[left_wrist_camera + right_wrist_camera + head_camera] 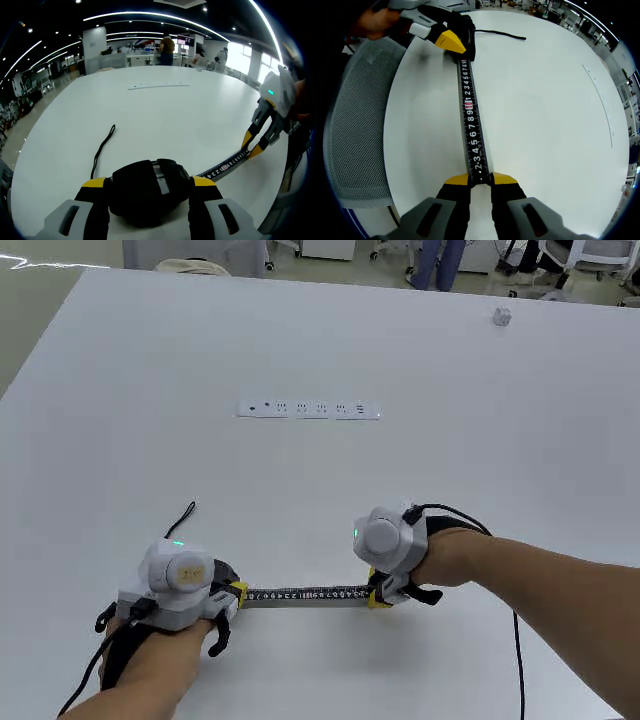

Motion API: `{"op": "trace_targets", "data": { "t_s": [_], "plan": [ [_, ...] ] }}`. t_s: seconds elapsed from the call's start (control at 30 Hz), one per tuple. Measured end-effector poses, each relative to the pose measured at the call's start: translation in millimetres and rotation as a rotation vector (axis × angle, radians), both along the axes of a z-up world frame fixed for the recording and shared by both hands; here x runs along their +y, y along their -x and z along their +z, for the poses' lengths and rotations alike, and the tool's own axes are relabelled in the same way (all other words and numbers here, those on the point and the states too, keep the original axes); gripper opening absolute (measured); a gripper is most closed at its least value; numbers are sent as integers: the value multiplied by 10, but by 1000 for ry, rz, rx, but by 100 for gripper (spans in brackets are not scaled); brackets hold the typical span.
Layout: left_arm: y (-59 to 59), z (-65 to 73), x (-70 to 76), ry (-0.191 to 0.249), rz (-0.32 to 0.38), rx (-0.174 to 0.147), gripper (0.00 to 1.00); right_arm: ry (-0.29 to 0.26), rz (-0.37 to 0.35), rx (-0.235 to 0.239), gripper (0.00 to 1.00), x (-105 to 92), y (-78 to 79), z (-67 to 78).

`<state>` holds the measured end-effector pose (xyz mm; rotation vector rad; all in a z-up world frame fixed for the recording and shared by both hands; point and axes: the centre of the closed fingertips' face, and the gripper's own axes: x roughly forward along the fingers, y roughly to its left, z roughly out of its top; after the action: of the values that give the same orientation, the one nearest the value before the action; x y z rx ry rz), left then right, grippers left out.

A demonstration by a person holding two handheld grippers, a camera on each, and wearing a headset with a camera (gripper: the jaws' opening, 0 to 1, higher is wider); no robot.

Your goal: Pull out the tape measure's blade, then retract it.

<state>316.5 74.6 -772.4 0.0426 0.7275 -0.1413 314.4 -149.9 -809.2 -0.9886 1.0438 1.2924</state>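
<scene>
My left gripper (pixel 149 182) clamps the rounded black case (pixel 145 197). At three o'clock, my right gripper (pixel 481 179) pinches the flat numbered blade (pixel 469 115).

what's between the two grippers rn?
The tape measure's blade, run from the case in the left gripper to the right gripper, over bare table; head view.

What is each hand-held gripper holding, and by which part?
The left hand-held gripper grips the tape measure by its black case. The right hand-held gripper pinches the blade at its free end.
</scene>
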Motion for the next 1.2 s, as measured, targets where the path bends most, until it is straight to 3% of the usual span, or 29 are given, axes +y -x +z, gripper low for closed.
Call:
{"op": "trace_targets", "data": {
  "t_s": [1.2],
  "plan": [
    [1,1,-2,9,1,-4,61,-10,5,2,15,167,8,4]
  ]
}}
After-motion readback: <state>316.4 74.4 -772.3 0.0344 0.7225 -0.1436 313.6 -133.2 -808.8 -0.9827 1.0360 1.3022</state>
